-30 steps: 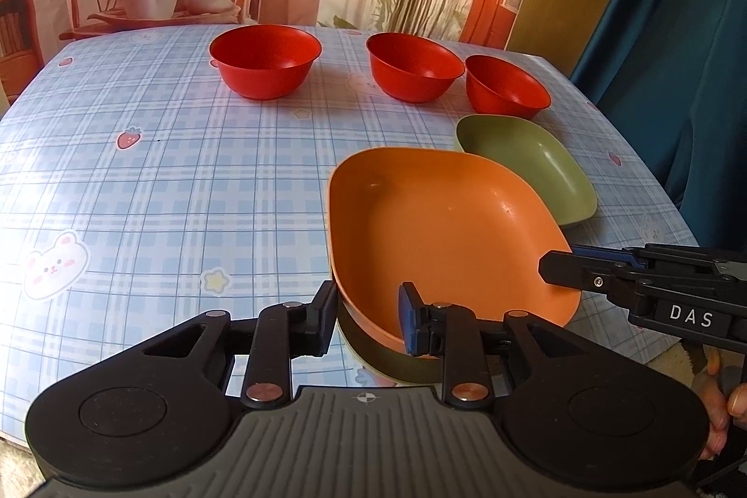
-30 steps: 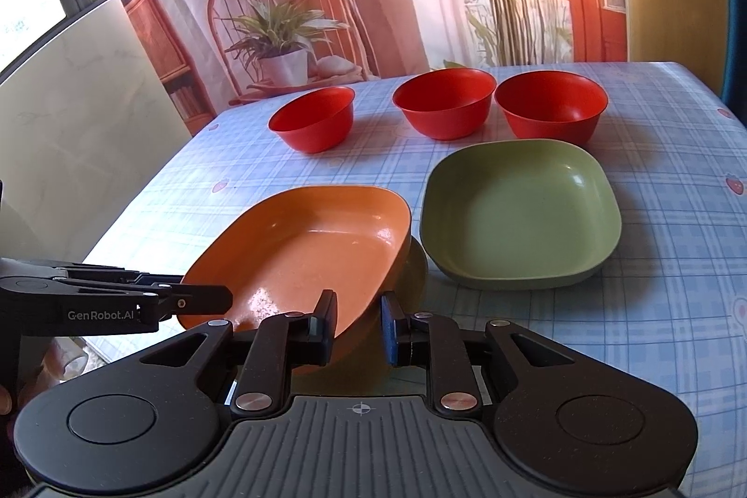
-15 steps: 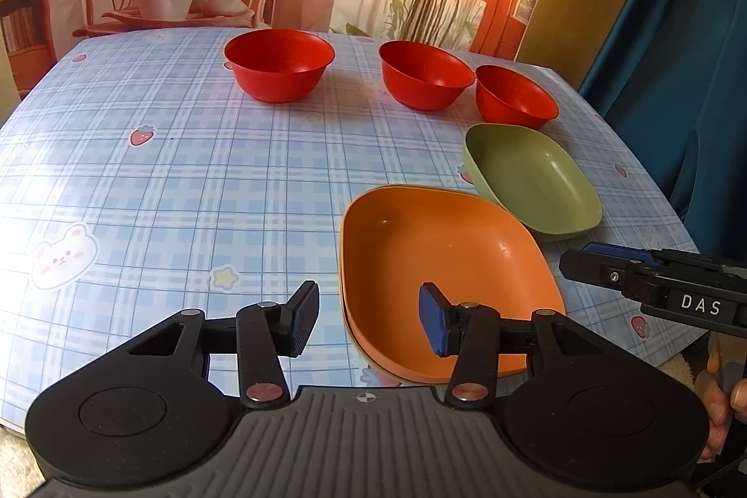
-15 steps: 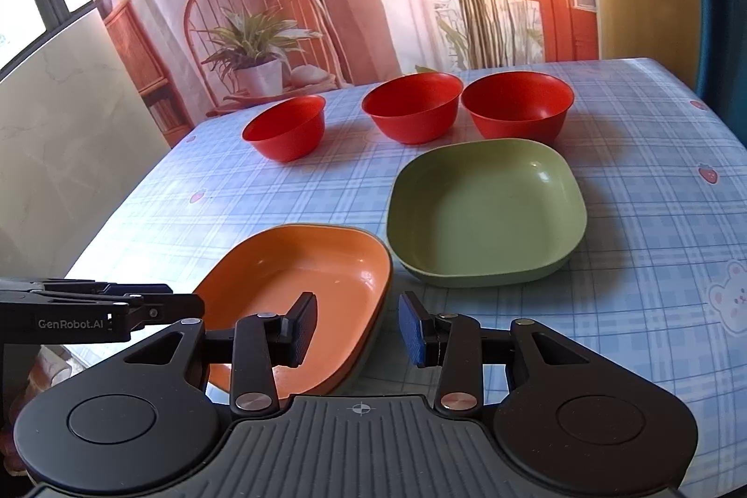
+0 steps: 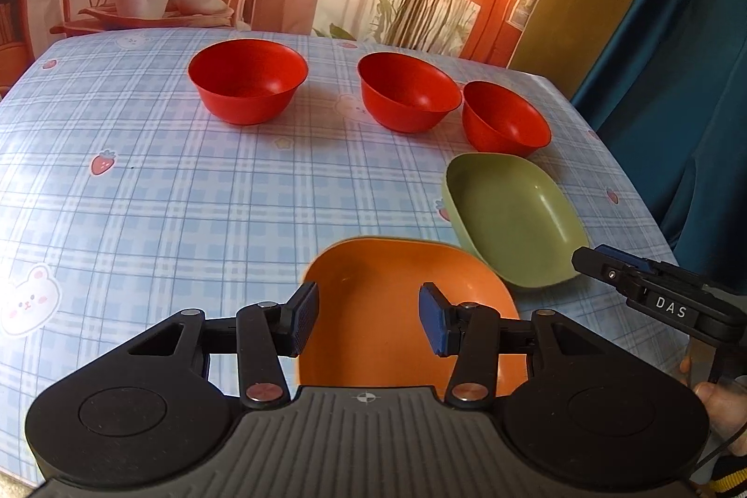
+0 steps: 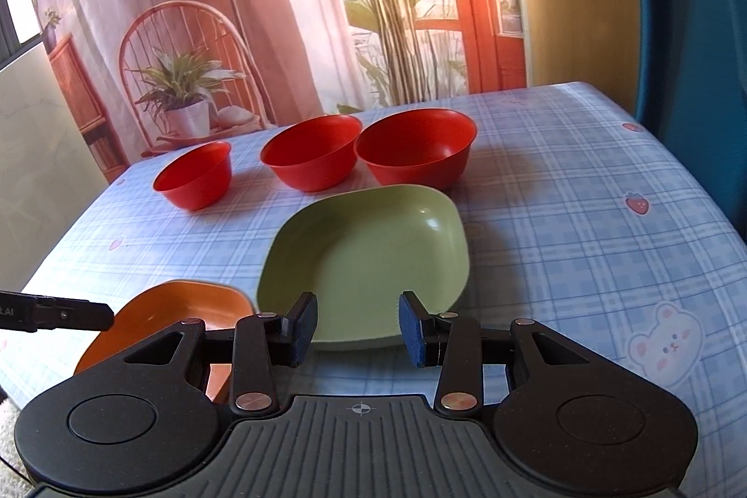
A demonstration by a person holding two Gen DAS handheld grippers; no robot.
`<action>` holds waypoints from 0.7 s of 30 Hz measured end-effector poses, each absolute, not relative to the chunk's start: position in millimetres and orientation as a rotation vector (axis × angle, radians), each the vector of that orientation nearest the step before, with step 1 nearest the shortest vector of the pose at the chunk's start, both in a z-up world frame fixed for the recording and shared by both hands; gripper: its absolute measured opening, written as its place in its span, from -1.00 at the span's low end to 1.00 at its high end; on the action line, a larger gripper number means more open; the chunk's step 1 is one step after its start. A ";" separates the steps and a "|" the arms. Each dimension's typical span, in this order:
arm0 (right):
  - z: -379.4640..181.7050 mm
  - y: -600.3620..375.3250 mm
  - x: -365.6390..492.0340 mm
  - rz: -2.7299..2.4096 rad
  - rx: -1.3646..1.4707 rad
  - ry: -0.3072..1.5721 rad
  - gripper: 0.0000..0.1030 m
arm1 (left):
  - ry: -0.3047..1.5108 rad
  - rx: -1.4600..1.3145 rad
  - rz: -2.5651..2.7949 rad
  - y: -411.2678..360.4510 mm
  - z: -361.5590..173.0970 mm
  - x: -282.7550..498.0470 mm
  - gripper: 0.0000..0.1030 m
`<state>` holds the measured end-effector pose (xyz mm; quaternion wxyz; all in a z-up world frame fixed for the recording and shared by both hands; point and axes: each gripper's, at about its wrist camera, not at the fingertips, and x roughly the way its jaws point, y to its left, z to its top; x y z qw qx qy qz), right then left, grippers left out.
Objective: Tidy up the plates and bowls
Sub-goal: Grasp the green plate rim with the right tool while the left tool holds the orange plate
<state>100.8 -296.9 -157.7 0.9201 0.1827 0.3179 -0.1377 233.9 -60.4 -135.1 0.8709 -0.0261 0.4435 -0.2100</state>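
Both tools open, empty.
Green plate [image 6: 369,246] lies at 12 o'clock of right tool [image 6: 357,330]; left tool [image 5: 368,323] hovers over orange plate [image 5: 397,311].

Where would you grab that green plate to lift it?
By the near rim of the green plate, coming in low from the front with the right tool. The plate lies flat with a raised, thin edge facing the open pads, one going over the rim, one under.

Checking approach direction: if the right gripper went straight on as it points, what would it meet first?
Probably the near rim of the square green plastic plate, which lies straight ahead between the open right gripper fingers; depth is uncertain.
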 end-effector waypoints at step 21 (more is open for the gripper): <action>-187.9 -360.8 130.6 -0.345 0.386 0.641 -0.29 | 1.050 0.019 -0.516 -165.1 -181.3 312.1 -0.06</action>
